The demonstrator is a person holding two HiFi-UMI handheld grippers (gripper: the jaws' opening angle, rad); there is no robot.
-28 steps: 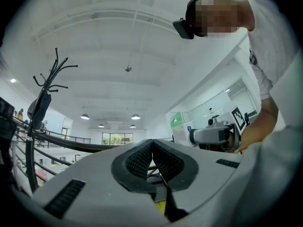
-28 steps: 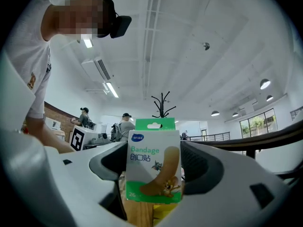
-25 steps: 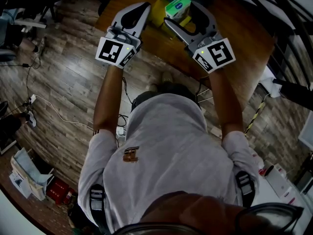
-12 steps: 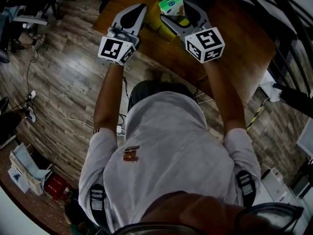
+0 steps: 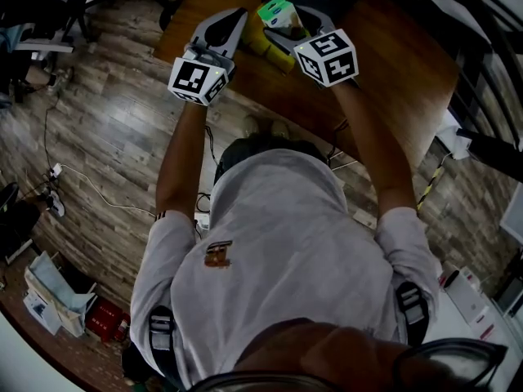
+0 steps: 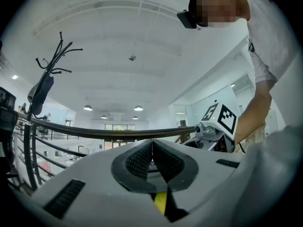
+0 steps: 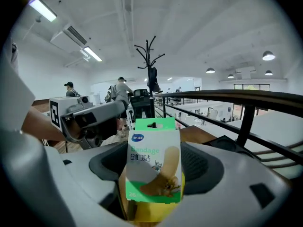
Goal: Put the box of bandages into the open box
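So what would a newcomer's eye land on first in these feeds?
The green-and-white bandage box, clamped upright between the jaws of the right gripper, fills the middle of the right gripper view. Next comes the left gripper, jaws together and empty, beside it over the edge of the brown wooden table in the head view.

Bandage box (image 7: 154,167) in right gripper (image 5: 283,28), left gripper (image 5: 226,21) just left, above table (image 5: 392,64).

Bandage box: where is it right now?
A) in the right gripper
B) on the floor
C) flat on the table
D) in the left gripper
A: the bandage box sits clamped between the jaws of the right gripper in its own view.
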